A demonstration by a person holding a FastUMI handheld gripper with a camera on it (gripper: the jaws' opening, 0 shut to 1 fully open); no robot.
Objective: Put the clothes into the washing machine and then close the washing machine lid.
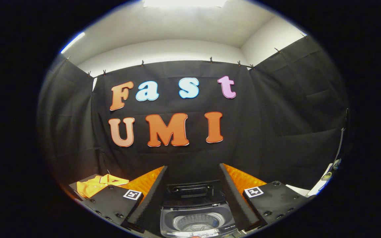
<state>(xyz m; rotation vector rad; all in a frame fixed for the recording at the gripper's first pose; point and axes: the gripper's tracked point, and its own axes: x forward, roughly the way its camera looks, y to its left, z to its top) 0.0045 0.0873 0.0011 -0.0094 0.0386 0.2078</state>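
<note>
A small top-loading washing machine (197, 218) stands just ahead, seen between my two fingers. Its lid (192, 191) is raised at the back and the drum (195, 222) looks bare inside. A folded yellow-orange garment (99, 183) lies on a dark surface to the left, beyond my left finger. My gripper (193, 198) is open, its fingers (150, 198) spread wide on either side of the machine with nothing held between them.
Black cloth walls close the booth behind and on both sides. A white object (322, 181) with a cable stands at the far right, past the right finger.
</note>
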